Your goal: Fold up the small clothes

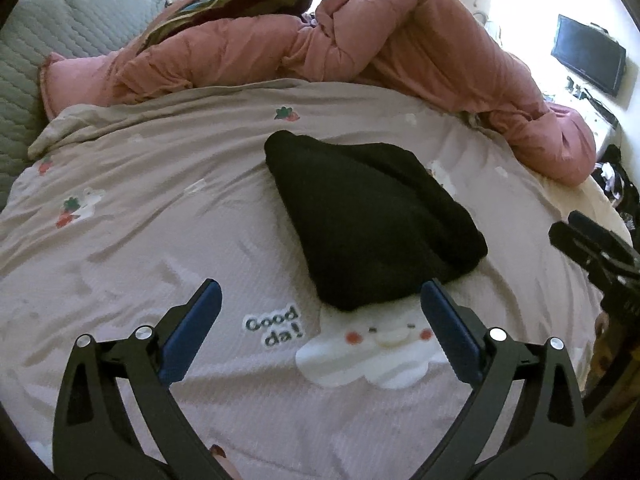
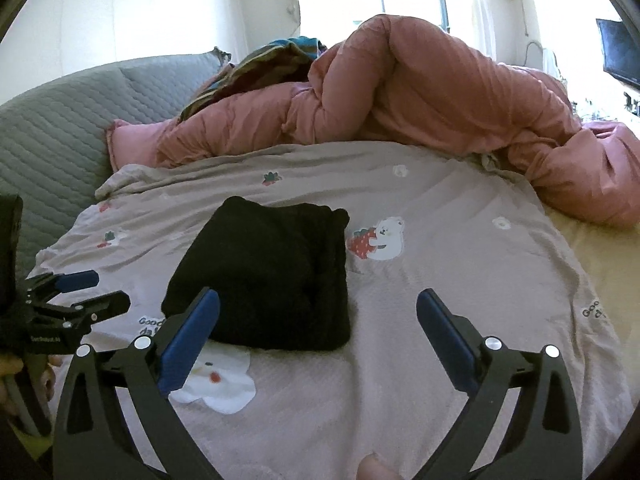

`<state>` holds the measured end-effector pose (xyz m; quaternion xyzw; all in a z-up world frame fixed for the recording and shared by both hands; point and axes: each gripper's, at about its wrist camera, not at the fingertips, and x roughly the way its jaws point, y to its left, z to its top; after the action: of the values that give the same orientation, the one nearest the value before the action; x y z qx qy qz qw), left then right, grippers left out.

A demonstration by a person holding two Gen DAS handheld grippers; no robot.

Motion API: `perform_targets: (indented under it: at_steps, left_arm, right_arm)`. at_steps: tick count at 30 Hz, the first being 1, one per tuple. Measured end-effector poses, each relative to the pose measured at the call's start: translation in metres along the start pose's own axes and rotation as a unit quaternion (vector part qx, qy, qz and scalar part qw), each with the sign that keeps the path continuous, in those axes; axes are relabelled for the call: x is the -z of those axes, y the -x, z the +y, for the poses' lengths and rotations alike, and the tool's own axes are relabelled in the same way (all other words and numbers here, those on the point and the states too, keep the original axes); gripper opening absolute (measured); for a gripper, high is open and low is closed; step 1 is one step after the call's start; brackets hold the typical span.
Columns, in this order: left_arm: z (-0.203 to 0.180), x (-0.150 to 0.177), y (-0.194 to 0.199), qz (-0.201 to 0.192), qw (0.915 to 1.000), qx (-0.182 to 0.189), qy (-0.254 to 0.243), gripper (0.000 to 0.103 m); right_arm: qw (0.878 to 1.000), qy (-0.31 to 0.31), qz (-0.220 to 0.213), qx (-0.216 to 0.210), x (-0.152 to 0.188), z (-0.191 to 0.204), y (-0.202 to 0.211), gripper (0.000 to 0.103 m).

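Observation:
A black garment (image 1: 372,216) lies folded into a thick bundle on the printed bedsheet (image 1: 160,220). My left gripper (image 1: 320,300) stands open just short of its near edge, nothing between the blue pads (image 1: 192,332). In the right wrist view the same black garment (image 2: 268,268) sits left of centre, and my right gripper (image 2: 318,312) is open above the sheet, its left pad in front of the bundle's near corner. The left gripper (image 2: 86,292) shows at that view's left edge, and the right gripper's black body (image 1: 596,248) at the left wrist view's right edge.
A bunched pink duvet (image 1: 360,48) runs along the far side of the bed, with striped fabric (image 1: 248,0) behind it. A grey quilted headboard (image 1: 52,48) is at the left. A dark screen (image 1: 588,54) hangs on the right wall. A fingertip (image 2: 374,466) shows at the bottom.

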<state>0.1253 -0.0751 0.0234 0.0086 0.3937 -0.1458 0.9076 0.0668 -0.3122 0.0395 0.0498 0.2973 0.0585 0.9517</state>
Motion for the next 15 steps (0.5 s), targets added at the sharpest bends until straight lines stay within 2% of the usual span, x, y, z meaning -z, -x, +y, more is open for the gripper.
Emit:
perform_targets:
  at_steps: [7, 15]
  left_arm:
    - [0.000, 0.022, 0.021, -0.015, 0.9997, -0.016, -0.002, 0.093]
    - [0.002, 0.048, 0.038, -0.025, 0.9995, -0.018, -0.002, 0.093]
  right_arm:
    - [1.000, 0.012, -0.016, 0.013, 0.008, 0.010, 0.017, 0.098]
    - [0.999, 0.035, -0.029, 0.016, 0.021, 0.020, 0.036, 0.098]
